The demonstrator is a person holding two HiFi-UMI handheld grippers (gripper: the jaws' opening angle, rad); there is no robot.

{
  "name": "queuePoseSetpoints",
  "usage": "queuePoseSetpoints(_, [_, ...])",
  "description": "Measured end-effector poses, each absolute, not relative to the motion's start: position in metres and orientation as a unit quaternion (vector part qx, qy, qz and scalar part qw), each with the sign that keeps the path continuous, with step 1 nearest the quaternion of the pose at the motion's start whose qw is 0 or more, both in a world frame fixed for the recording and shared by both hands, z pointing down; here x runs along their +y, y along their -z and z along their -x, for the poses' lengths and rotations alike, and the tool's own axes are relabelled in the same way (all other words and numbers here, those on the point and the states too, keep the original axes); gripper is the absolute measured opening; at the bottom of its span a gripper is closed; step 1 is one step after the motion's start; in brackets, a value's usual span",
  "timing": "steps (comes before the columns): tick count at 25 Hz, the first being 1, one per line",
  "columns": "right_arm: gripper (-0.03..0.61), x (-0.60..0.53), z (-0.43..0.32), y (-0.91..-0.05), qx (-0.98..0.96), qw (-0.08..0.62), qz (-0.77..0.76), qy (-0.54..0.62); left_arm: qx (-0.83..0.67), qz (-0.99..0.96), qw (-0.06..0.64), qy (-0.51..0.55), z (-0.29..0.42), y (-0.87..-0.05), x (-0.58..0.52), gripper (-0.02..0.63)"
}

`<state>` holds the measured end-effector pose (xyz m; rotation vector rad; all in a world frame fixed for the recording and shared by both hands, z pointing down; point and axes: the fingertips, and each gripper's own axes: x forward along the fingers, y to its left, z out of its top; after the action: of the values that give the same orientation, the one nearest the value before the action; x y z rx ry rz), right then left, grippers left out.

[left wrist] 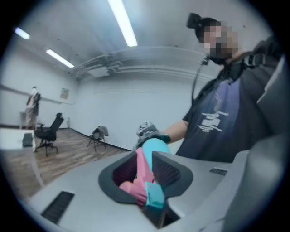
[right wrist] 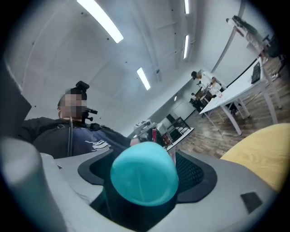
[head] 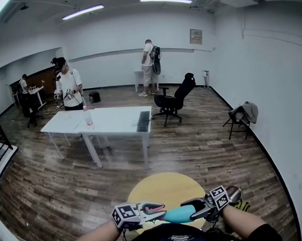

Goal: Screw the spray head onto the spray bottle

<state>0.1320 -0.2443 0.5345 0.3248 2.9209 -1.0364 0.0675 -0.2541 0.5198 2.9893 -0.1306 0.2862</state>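
Low in the head view, a teal spray bottle (head: 180, 214) lies level between my two grippers, over a round yellow table (head: 166, 188). My right gripper (head: 196, 210) is shut on the bottle's body; its round base (right wrist: 144, 172) fills the right gripper view. A pink spray head (head: 155, 209) with a teal nozzle tip sits at the bottle's neck. My left gripper (head: 150, 210) is shut on it, and the pink head (left wrist: 138, 181) lies between the pads in the left gripper view, with the bottle (left wrist: 153, 146) beyond it. The joint between head and neck is hidden.
Farther off, a white table (head: 116, 118) carries a dark keyboard (head: 143, 121) and a small bottle (head: 88, 117), with a person (head: 68, 86) standing behind it. A black office chair (head: 177, 99) and a folding chair (head: 242, 117) stand to the right on the wooden floor.
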Motion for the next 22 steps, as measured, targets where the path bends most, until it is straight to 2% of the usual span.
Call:
queuePoseSetpoints(1, [0.406, -0.257, -0.131, -0.531, 0.942, 0.023, -0.075, 0.326, -0.062, -0.989, 0.116, -0.061, -0.060, -0.518, -0.265, 0.064])
queuePoseSetpoints(2, [0.391, -0.271, -0.133, -0.528, 0.946, 0.037, -0.040, 0.319, -0.075, -0.983, 0.170, -0.017, -0.052, -0.516, -0.275, 0.064])
queuePoseSetpoints(4, [0.408, -0.296, -0.144, -0.524, 0.948, 0.071, 0.024, 0.309, -0.099, -0.954, 0.270, 0.084, -0.031, -0.509, -0.291, 0.064])
queuePoseSetpoints(7, [0.428, -0.318, -0.171, -0.529, 0.936, 0.122, 0.098, 0.317, -0.151, -0.907, 0.342, 0.192, 0.009, -0.513, -0.310, 0.063])
queuePoseSetpoints(9, [0.426, -0.328, -0.190, -0.537, 0.924, 0.146, 0.138, 0.325, -0.190, -0.881, 0.360, 0.241, 0.039, -0.520, -0.320, 0.063])
queuePoseSetpoints(12, [0.333, -0.338, -0.213, -0.547, 0.903, 0.192, 0.185, 0.336, -0.249, -0.851, 0.365, 0.286, 0.081, -0.531, -0.336, 0.063])
queuePoseSetpoints(14, [0.224, -0.343, -0.222, -0.548, 0.893, 0.214, 0.217, 0.333, -0.276, -0.834, 0.366, 0.307, 0.101, -0.533, -0.344, 0.063])
queuePoseSetpoints(16, [0.070, -0.350, -0.226, -0.546, 0.890, 0.213, 0.251, 0.316, -0.297, -0.823, 0.366, 0.318, 0.113, -0.535, -0.349, 0.063])
queuePoseSetpoints(17, [0.028, -0.353, -0.225, -0.545, 0.891, 0.208, 0.261, 0.307, -0.306, -0.819, 0.365, 0.319, 0.116, -0.536, -0.351, 0.063])
queuePoseSetpoints(22, [0.026, -0.361, -0.208, -0.538, 0.915, 0.151, 0.282, 0.247, -0.319, -0.817, 0.366, 0.311, 0.113, -0.541, -0.354, 0.063])
